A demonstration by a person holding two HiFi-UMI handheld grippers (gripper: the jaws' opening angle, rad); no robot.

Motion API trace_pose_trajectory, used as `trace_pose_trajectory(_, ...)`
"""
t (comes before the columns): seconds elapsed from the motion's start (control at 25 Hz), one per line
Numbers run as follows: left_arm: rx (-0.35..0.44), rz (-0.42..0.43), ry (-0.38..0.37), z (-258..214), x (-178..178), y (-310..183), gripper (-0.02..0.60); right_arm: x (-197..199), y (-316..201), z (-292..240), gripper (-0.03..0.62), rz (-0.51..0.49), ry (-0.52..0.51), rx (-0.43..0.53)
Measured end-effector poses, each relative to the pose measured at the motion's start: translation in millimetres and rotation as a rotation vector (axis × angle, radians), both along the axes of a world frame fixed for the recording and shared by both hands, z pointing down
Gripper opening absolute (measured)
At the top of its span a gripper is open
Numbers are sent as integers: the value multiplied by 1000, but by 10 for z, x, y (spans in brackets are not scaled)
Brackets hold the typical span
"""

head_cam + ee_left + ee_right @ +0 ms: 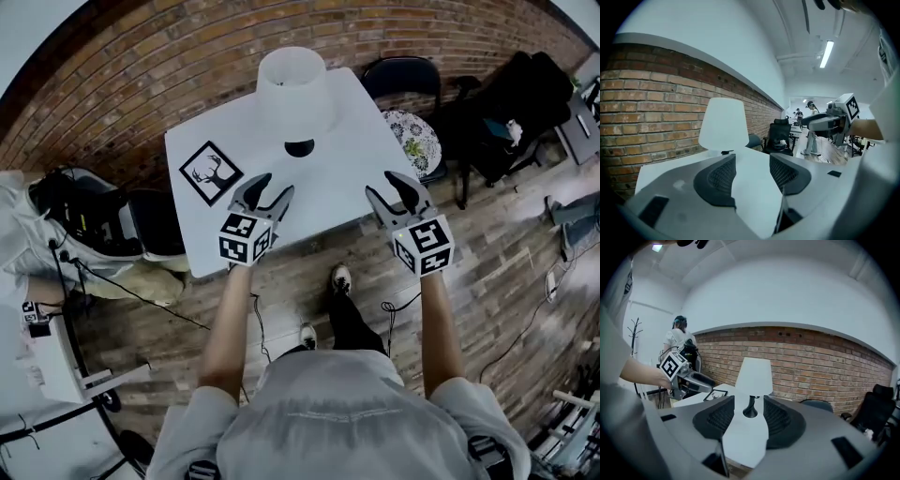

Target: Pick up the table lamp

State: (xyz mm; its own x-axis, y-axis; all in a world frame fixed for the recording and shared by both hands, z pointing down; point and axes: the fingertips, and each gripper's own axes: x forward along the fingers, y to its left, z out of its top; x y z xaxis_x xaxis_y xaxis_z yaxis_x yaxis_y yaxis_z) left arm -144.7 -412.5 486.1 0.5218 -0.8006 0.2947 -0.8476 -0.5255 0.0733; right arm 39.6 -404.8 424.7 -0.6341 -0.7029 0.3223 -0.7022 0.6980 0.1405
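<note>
The table lamp (292,89) has a white shade and a black foot (299,148); it stands upright at the back of the white table (347,183). In the right gripper view the lamp (754,377) stands straight ahead between the jaws, some way off. From the left gripper view, the lamp (723,124) appears ahead and a little left. My left gripper (269,189) is open over the table's near left part. My right gripper (391,187) is open over the near right part. Neither holds anything.
A black-framed deer picture (210,172) lies on the table's left side. A brick wall (141,66) runs behind the table. A patterned round stool (413,139) and black chairs (401,75) stand to the right. Cables and bags lie on the wood floor at left.
</note>
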Motion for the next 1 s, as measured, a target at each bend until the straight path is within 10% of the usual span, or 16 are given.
trace_pose_trajectory(0.64, -52, -171, 23, 1276, 75, -1567, 232, 86, -1127, 929, 230, -79, 48, -106)
trace_pose_trajectory(1.0, 48, -247, -93, 1633, 120, -2171, 245, 284, -1227, 1277, 230, -46, 68, -152)
